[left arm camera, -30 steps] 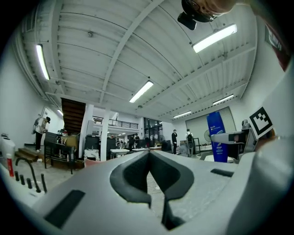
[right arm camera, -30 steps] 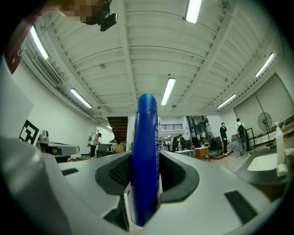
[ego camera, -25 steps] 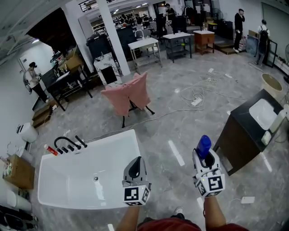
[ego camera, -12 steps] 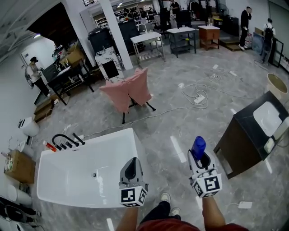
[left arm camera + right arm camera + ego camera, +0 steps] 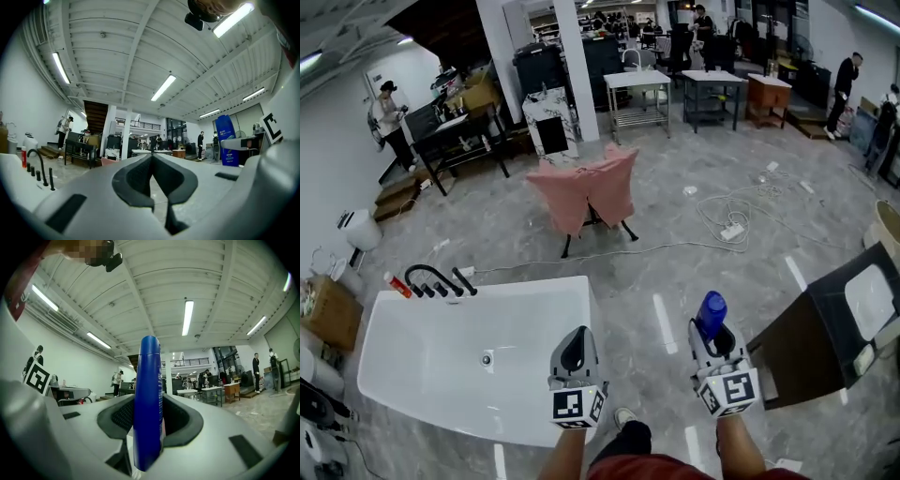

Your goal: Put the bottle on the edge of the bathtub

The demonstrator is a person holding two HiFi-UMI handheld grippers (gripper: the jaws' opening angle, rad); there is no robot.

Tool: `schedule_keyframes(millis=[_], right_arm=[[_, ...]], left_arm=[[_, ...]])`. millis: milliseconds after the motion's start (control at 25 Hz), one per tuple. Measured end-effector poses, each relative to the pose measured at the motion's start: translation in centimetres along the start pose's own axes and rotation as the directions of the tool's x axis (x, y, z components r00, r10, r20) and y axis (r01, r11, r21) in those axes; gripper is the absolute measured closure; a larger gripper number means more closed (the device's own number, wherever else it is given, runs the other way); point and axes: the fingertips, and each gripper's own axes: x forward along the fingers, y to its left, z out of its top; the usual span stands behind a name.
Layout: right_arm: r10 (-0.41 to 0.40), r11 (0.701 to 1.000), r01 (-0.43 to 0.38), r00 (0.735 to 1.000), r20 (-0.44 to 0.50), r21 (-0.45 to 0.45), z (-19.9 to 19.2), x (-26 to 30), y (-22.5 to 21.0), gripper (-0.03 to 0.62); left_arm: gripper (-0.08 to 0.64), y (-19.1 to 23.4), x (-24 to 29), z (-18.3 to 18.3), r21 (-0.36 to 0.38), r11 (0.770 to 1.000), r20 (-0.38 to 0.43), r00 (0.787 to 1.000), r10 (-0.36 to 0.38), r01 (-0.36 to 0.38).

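Observation:
A blue bottle [image 5: 711, 312] stands upright between the jaws of my right gripper [image 5: 716, 339], which is shut on it above the grey floor to the right of the bathtub. In the right gripper view the bottle [image 5: 148, 399] fills the gap between the dark pads. The white bathtub [image 5: 412, 394] lies at lower left, with a black faucet [image 5: 431, 279] at its far-left corner. My left gripper [image 5: 574, 352] is shut with nothing in it, hovering over the tub's near-right corner. From the left gripper view the bottle [image 5: 227, 140] shows at the right.
A pink-draped chair [image 5: 589, 192] stands beyond the tub. A dark vanity with a white basin [image 5: 839, 323] sits at the right. Cables and a power strip [image 5: 733, 229] lie on the floor. Tables, shelving and several people are far back. A small red-and-white bottle [image 5: 397, 285] stands by the faucet.
The view has swung left and moved forward: the tub sits closer under my left gripper and the vanity has slid right. Both grippers keep their pose; the bottle stays held.

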Motion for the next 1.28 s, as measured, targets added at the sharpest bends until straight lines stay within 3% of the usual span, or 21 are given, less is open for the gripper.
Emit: schedule_keyframes(millis=[280, 560, 1040, 1280], right_arm=[[0.112, 0.994, -0.112, 0.994, 0.006, -0.002, 0.1, 12.6, 3.3, 0.442], [0.226, 0.974, -0.227, 0.974, 0.012, 0.020, -0.5, 22.5, 8.8, 0.442], [0.409, 0.912, -0.410, 0.912, 0.037, 0.028, -1.8, 31.7, 18.7, 0.442], [0.472, 0.880, -0.472, 0.881, 0.007, 0.054, -4.5, 36.1, 22.1, 0.443]], left_arm=[[0.555, 9.0, 4.9, 0.3, -0.007, 0.994, 0.003, 0.994, 0.107, -0.107], [0.555, 18.5, 6.3, 1.6, 0.017, 0.973, 0.025, 0.973, 0.230, -0.230], [0.555, 28.5, 4.2, 1.2, 0.023, 0.917, 0.037, 0.917, 0.397, -0.398], [0.555, 32.6, 4.8, -0.4, 0.021, 0.885, 0.020, 0.885, 0.465, -0.466]])
